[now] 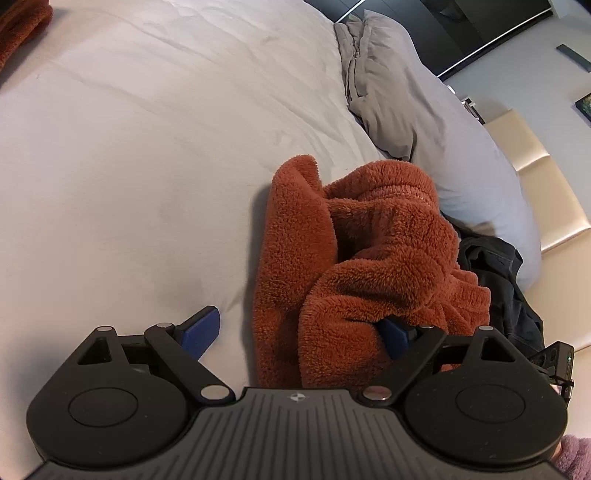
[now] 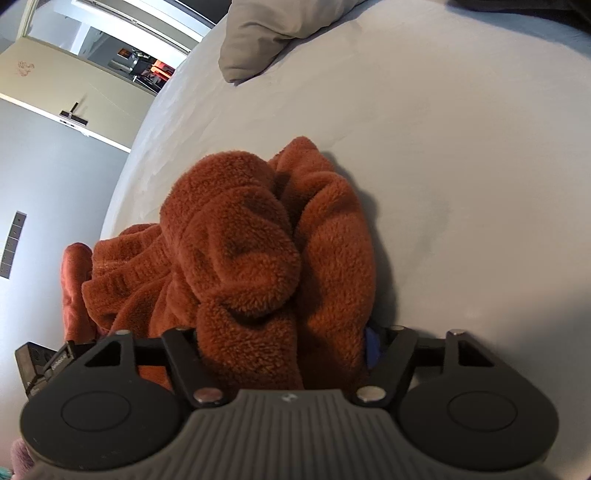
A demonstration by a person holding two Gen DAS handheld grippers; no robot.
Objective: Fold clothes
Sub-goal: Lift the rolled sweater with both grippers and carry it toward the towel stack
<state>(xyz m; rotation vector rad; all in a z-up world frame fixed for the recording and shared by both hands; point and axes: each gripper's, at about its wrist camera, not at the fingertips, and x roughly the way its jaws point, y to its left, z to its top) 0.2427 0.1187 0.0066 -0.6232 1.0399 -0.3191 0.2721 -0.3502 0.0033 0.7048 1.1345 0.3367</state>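
A rust-orange fleece garment point(image 1: 362, 258) lies bunched on the pale grey bed sheet point(image 1: 147, 166). My left gripper point(image 1: 295, 325) stands wide open at its near edge. Its left blue finger point(image 1: 201, 332) rests on bare sheet, and its right finger point(image 1: 393, 338) is half buried under a fold. In the right wrist view the same fleece point(image 2: 240, 240) rises in a thick bunch that fills the gap of my right gripper point(image 2: 280, 336). The right blue finger point(image 2: 371, 347) lies against the cloth. The other finger is hidden by fleece, so the grip is unclear.
A grey pillow point(image 1: 388, 92) lies behind the fleece, with a dark garment point(image 1: 498, 280) to its right. A cream headboard point(image 1: 535, 166) bounds the bed. Another rust cloth point(image 1: 18, 29) sits at the far left corner. A satin rust piece point(image 2: 74, 288) lies beside the fleece.
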